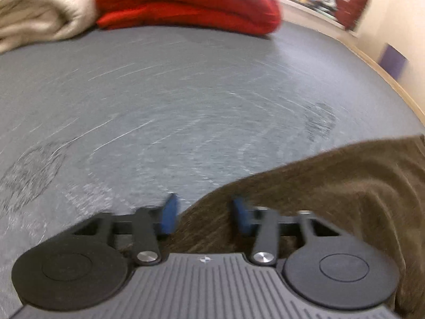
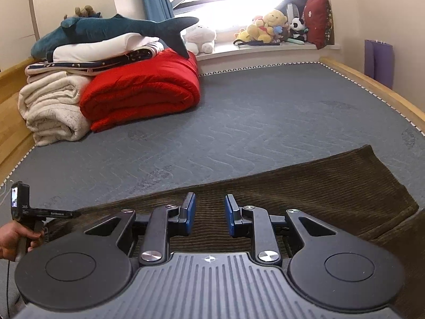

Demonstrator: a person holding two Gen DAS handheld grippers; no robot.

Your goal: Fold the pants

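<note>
Writing shows only on the left tool's (image 2: 53,214) black body at the near left of the right wrist view: small white print, too tiny to read. The pants (image 2: 305,186) are dark brown corduroy with fine ribs, lying flat as a long band across the near part of the grey mattress (image 2: 239,122), one squared end reaching toward the right. Both tools hang over this cloth. The right tool (image 2: 210,214) has its blue pads a little apart with nothing pinched between them. The left tool, seen blurred in its own view (image 1: 203,212), also stands slightly parted above the pants' edge (image 1: 332,186), gripping nothing
</note>
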